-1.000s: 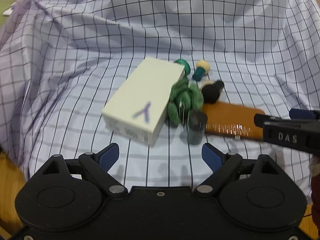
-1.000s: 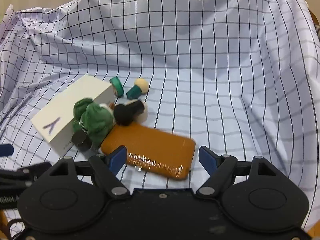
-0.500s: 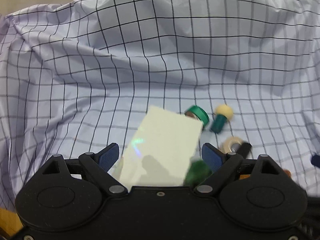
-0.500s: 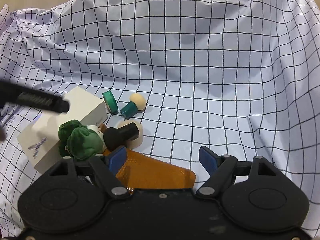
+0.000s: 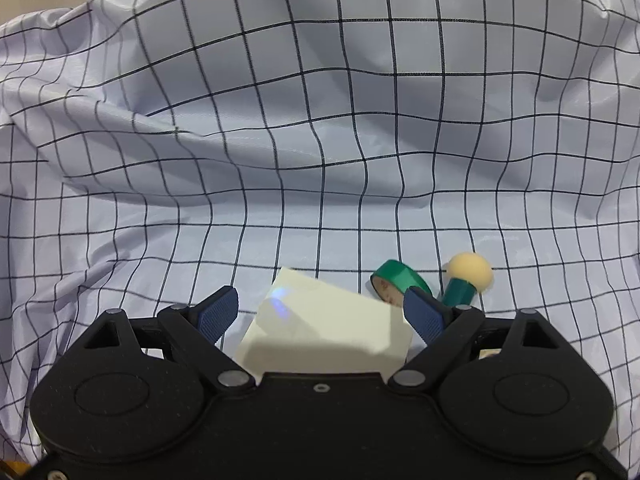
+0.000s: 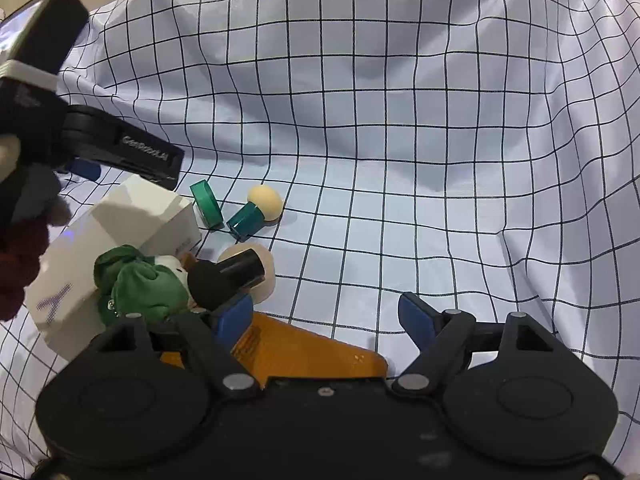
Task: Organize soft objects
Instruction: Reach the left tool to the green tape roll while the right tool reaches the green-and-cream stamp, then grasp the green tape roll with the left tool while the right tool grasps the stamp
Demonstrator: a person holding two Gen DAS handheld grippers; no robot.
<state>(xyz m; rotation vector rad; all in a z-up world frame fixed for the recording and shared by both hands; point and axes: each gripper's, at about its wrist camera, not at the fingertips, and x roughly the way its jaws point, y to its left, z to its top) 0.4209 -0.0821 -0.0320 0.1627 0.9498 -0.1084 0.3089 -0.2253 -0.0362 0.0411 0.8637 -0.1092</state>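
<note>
Sorting looks barely started to us: everything sits in one cluster on the checked cloth (image 6: 400,140), nothing grouped or set apart. Our left gripper (image 5: 320,312) has jaws wide, straddling the white box (image 5: 324,328) with gaps on both sides, so no grip. Our right gripper (image 6: 326,316) also has jaws apart and empty, hovering over the orange case (image 6: 304,350); its left pad (image 6: 232,316) is near the black puff (image 6: 224,278), contact unclear. In the right view, the green plush (image 6: 140,288) lies at 9 o'clock from the black puff, against the box; the green tape roll (image 6: 206,204) and the yellow-headed puff (image 6: 258,210) lie together at 12 o'clock from the black puff, just apart from the box. Left to do, as we judge it: pick out the soft pieces and place them; the destination isn't visible. Surface: wrinkled, draped cloth, rising at the back like a backdrop, tan wall strip at top edge. A hand (image 6: 24,216) holds the left gripper at frame left.
</note>
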